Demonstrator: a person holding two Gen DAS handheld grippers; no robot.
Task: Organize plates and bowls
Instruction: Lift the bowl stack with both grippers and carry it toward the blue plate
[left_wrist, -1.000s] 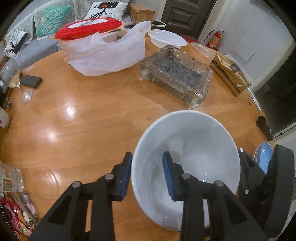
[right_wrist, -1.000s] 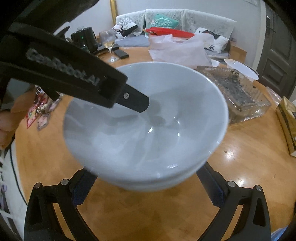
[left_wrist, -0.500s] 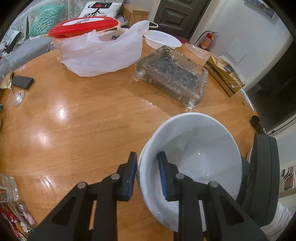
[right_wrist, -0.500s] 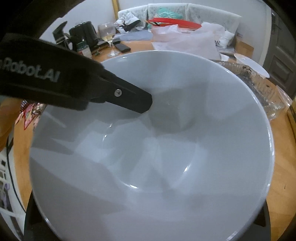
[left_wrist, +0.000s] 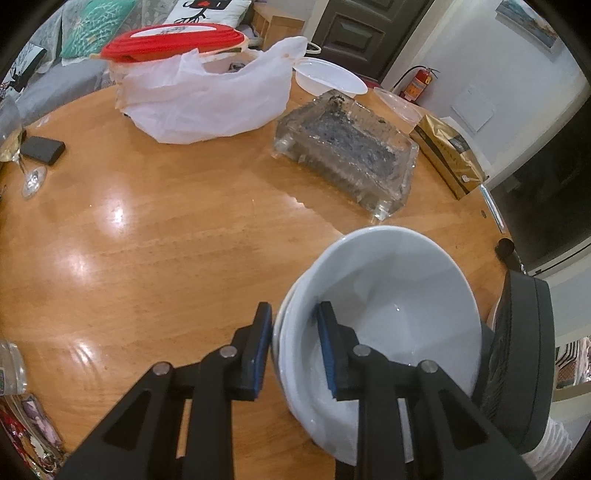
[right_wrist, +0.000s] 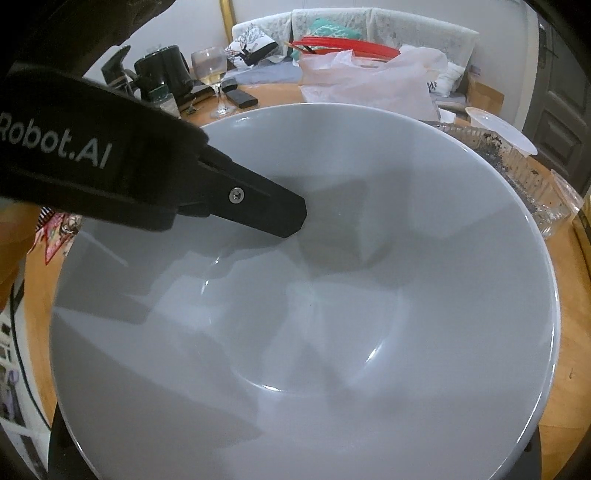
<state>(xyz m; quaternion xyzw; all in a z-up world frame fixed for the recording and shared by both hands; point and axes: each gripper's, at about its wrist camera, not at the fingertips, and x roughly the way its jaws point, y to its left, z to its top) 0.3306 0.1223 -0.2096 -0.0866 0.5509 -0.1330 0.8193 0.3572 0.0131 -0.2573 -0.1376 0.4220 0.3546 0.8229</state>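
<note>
The left gripper (left_wrist: 293, 349) pinches the near wall of the white ceramic bowls (left_wrist: 391, 295), nested over the round wooden tabletop (left_wrist: 166, 240). The bowls hide the right gripper's fingers, so their spread cannot be told.

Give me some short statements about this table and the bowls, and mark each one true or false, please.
1. The left gripper pinches the rim of the white bowl, one finger inside it. True.
2. The held bowl sits in another white bowl. True.
3. The wine glass lies on its side. False: it stands upright with pale liquid in it.
4. A red lid sits above the white plastic bag. True.
5. The glass tray stands inside the bowl. False: it stands on the wooden table, beyond the bowl.
</note>
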